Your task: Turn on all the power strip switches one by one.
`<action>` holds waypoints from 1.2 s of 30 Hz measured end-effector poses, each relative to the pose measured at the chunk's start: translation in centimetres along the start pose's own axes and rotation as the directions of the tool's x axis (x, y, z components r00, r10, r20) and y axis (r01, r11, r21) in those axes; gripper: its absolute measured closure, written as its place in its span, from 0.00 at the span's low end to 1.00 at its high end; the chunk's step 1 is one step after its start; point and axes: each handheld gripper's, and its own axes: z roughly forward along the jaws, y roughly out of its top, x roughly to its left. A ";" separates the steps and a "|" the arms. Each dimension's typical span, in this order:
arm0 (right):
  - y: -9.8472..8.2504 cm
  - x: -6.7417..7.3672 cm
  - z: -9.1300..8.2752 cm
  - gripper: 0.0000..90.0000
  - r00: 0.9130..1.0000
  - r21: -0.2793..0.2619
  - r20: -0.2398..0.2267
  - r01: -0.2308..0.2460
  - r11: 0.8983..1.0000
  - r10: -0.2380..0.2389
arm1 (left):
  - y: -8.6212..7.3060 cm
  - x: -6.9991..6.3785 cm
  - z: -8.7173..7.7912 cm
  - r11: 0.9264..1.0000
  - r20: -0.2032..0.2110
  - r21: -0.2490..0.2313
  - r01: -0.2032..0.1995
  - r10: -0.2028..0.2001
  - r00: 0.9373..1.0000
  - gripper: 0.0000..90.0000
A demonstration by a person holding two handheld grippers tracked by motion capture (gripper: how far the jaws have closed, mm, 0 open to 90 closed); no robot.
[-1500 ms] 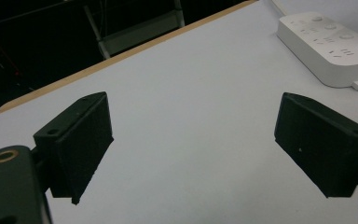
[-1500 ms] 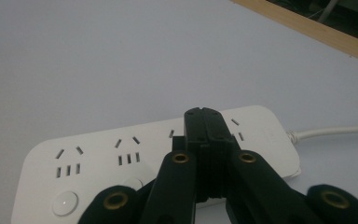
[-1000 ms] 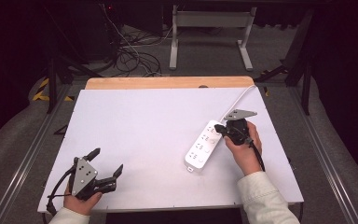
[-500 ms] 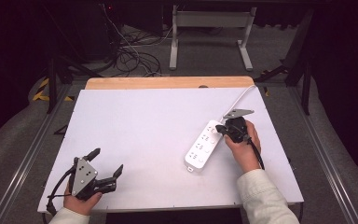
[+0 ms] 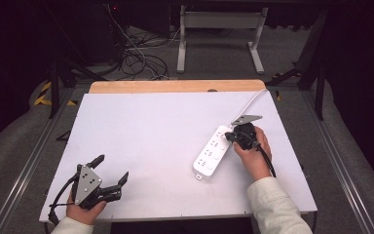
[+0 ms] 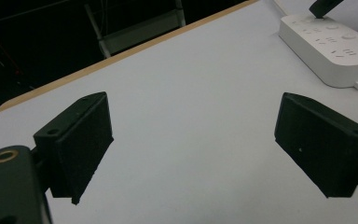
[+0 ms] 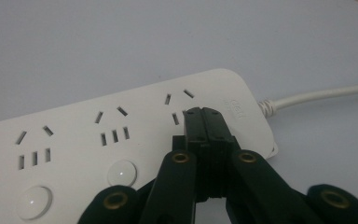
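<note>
Dark floor with tangled cables and metal frame legs lies beyond your white worktop, which has a wooden strip along its far edge. Your white power strip lies slanted on the right half of the worktop, its white cord running off toward the far right corner. Your right gripper is at the strip's far end; from above your right hand covers most of it, but the right gripper view shows what that hides: the two fingers are pressed together with nothing between them, their tips over the socket nearest the cord, though you cannot tell whether they touch it. Your left gripper sits at the near left corner, close to the front edge, held in your left hand. The left gripper view shows its fingers spread wide over bare worktop, with the strip's near end at the upper right. Between the two grippers the worktop is open, as is the whole far left.
</note>
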 end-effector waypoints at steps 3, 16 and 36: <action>-0.1 -0.1 0.0 1.00 1.000 -0.004 -0.005 -0.010 1.000 0.010 | 0.0 0.0 0.0 1.000 0.000 -0.001 0.002 -0.002 1.000 0.13; 0.0 0.4 0.2 1.00 1.000 0.018 0.029 -0.012 1.000 0.011 | 0.0 -0.1 0.0 1.000 0.008 -0.001 0.005 -0.005 1.000 0.13; 0.9 0.8 -2.4 1.00 0.999 -0.127 -0.021 -0.029 0.992 0.027 | 0.0 0.0 0.2 1.000 0.001 0.005 0.014 -0.014 1.000 0.13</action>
